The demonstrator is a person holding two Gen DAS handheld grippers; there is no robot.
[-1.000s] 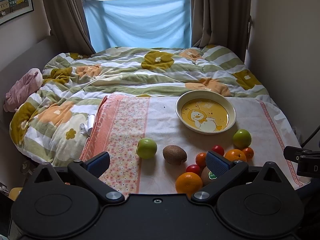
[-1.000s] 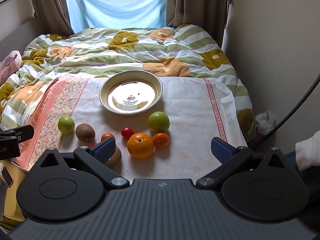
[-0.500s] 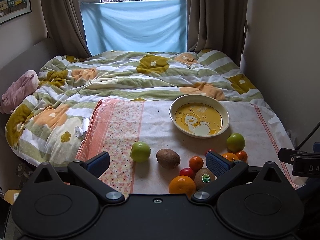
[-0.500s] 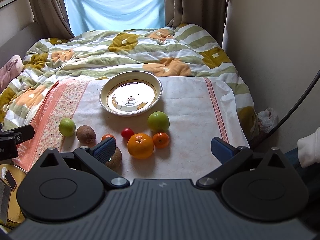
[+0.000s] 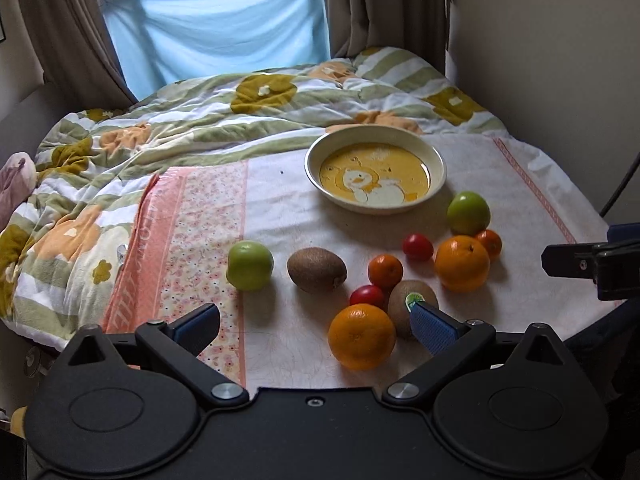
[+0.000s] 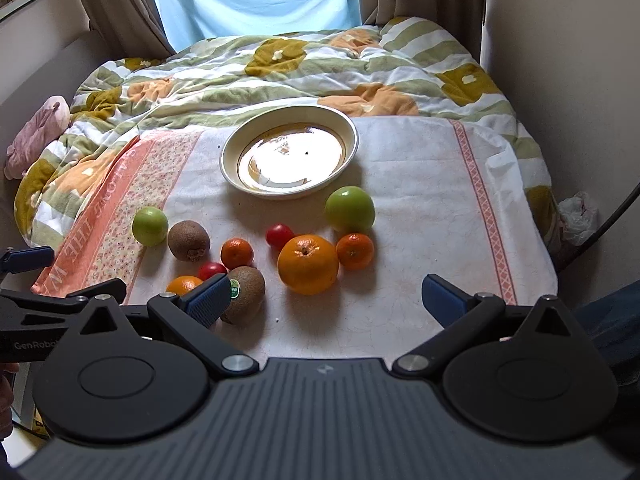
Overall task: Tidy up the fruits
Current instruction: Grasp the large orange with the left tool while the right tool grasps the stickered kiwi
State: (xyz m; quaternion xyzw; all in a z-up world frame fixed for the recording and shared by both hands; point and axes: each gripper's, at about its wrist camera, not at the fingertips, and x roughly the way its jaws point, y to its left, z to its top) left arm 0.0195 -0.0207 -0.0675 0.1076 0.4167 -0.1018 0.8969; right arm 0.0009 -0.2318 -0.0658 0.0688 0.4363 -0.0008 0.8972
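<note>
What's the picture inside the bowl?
A white duck on yellow inside the bowl; the left wrist view shows it best.

Two green apples [image 5: 250, 265], two kiwis [image 5: 317, 269], two tomatoes [image 5: 417, 247], two oranges [image 5: 462, 263], two mandarins [image 5: 385, 271], one plate [image 5: 434, 156].

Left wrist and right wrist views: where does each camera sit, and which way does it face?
Left wrist: on the left gripper, low at the bed's near edge, facing the window; its open fingers show, and the right gripper at right.
Right wrist: on the right gripper, further right, same heading; open fingers show, the left gripper at left.
Shared: the bowl, stickered kiwi and the other fruit on the cloth.
</note>
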